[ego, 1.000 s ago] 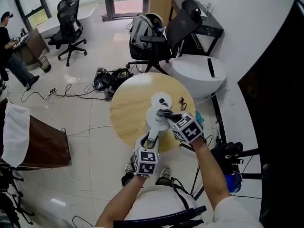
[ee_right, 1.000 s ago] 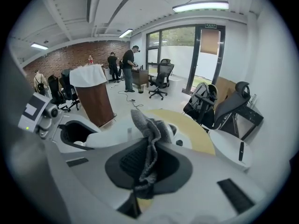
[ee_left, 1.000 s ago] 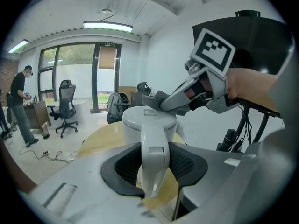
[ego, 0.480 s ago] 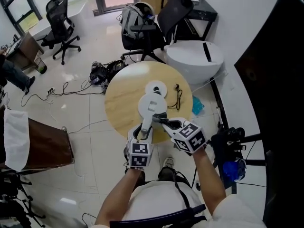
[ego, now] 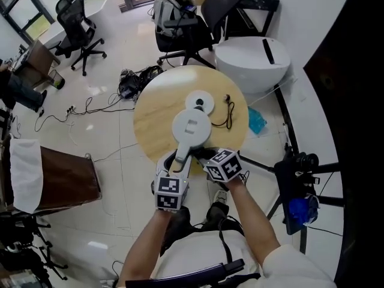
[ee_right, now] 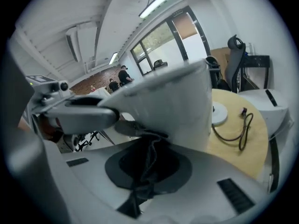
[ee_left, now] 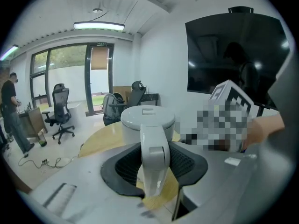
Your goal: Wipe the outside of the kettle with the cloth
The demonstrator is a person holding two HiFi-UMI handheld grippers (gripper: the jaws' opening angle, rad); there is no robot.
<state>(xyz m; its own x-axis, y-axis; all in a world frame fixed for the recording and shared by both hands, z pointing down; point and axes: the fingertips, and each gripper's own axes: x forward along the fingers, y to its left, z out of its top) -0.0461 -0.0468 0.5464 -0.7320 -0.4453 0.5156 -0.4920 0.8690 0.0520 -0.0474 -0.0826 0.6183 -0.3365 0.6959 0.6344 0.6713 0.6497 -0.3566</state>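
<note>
A white kettle stands on the round wooden table. Its handle points toward me, and my left gripper is shut on it. In the left gripper view the handle runs upright between the dark pads, with the lid behind. My right gripper is at the kettle's near right side, just right of the handle. It is shut on a dark cloth, whose bunched top lies against the kettle's white wall.
The kettle's round base and a black cable lie on the table's far side. Beyond are a white round table, office chairs and floor cables. A tripod stands to the right.
My right gripper has come down with the cloth from the kettle's top to its near right side by the handle and has rolled. The left gripper kept its hold on the handle.
</note>
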